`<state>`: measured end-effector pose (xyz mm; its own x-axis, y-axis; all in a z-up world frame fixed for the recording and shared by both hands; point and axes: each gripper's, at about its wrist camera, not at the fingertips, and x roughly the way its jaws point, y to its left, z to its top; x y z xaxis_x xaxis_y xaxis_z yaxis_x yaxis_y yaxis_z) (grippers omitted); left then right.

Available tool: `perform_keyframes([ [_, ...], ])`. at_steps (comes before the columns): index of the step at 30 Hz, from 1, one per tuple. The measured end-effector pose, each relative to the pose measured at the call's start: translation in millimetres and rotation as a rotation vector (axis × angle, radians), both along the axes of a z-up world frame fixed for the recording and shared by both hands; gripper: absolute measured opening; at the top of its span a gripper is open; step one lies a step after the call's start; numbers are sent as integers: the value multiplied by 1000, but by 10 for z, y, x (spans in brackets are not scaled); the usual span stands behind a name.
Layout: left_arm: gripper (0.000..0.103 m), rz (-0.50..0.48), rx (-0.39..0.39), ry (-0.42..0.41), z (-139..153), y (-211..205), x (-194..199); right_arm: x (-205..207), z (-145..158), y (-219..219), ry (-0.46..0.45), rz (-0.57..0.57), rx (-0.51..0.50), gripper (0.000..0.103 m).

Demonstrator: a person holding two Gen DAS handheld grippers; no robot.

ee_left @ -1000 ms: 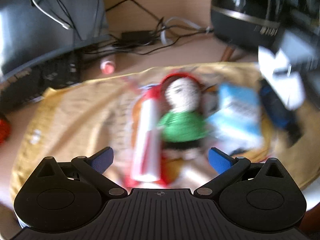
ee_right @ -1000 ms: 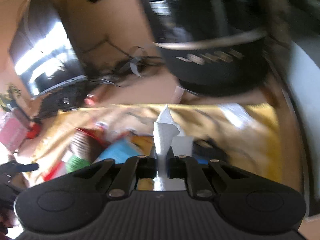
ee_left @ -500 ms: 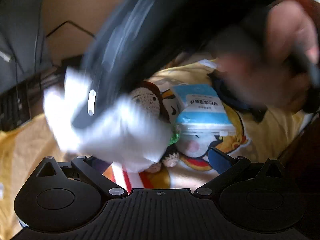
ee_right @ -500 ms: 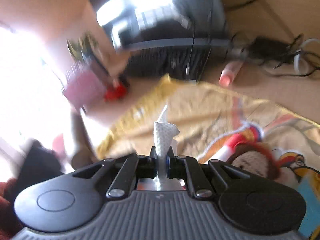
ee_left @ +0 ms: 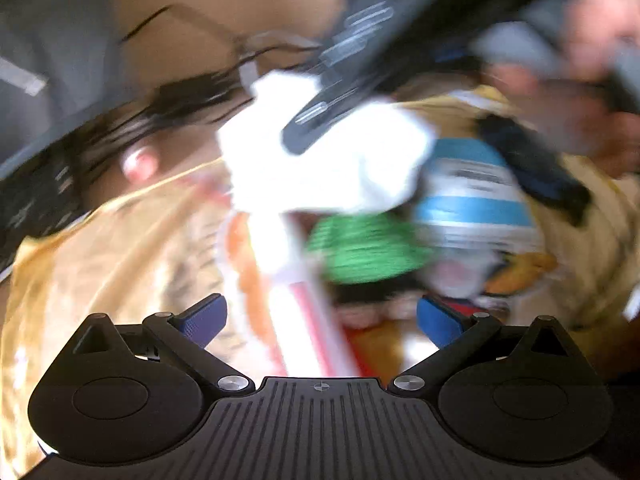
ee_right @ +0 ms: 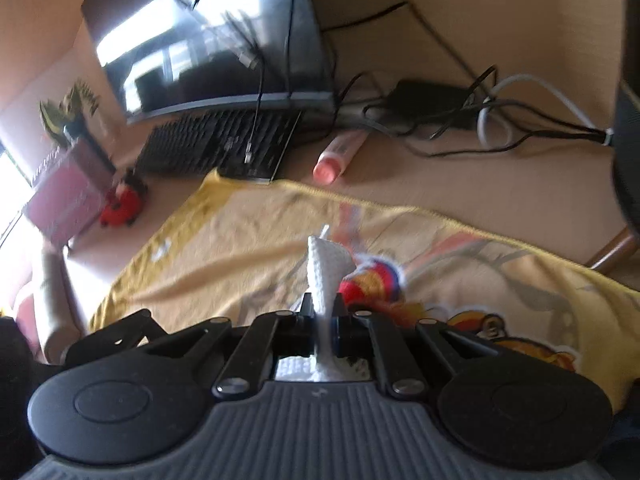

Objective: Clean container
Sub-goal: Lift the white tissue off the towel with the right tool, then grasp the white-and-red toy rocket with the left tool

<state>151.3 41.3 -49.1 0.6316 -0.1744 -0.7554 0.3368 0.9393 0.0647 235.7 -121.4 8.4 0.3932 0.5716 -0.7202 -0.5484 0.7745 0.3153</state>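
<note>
Yellow cartoon towel (ee_right: 248, 240) under right tool (ee_right: 323, 320) clamped on white tissue (ee_right: 326, 268), left tool (ee_left: 320, 316) apart, labels unreadable.

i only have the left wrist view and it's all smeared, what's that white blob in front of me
Observer: A white paper towel, pinched in the right tool, whose fingers are shut on it.
Operator: and my left tool
Observer: The right wrist view doesn't show it; in your own view the left tool is open, gripping nothing.
Operator: anything past the yellow cloth
Observer: Beyond the yellow cloth a pink tube lies on the desk, next to a black keyboard in front of a monitor.
</note>
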Motion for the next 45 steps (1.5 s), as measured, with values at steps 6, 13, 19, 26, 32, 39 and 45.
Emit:
perform_keyframes([
  [6,102,146,-195,-14,103,516,34,-22,153,-123,-26,2,42,9],
  [13,67,19,-153,93,51,268,-27,-27,115,-24,-18,5,55,9],
  [19,66,145,-121,78,32,392,-7,-31,85,54,-12,6,66,9],
  [26,85,351,-159,21,135,831,2,-25,85,71,-9,18,71,9],
  [32,86,456,-123,-24,251,1098,101,-25,72,331,1,97,94,9],
  [39,88,354,-49,-52,382,1090,-121,29,28,293,17,55,96,9],
  [45,93,56,107,-127,373,649,-235,75,-9,260,31,19,98,9],
])
